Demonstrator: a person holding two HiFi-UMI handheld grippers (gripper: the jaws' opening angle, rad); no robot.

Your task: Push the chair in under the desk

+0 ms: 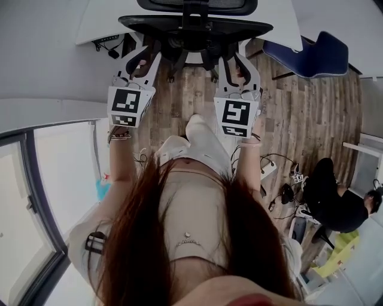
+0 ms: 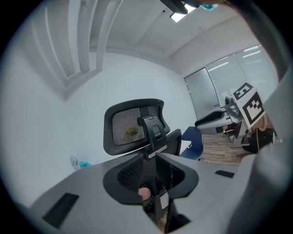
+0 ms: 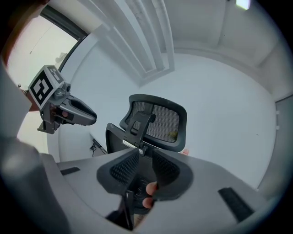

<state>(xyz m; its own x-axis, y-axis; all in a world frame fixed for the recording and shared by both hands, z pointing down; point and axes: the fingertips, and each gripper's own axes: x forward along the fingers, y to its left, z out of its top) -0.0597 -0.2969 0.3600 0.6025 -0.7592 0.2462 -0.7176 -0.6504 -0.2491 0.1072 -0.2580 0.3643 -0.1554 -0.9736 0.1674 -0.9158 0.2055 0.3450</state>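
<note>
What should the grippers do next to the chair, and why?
Probably ease both forward against the chair. The left gripper and right gripper point at it side by side with nothing in their jaws, and its base shows outside the desk.

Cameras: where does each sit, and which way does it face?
Head view: on the person's head, looking down at the office chair; hair, forearms, left gripper and right gripper show.
Left gripper view: on the left gripper, facing the chair's headrest; right gripper at right.
Right gripper view: on the right gripper, same headrest; left gripper at left.
Shared: headrest.
</note>
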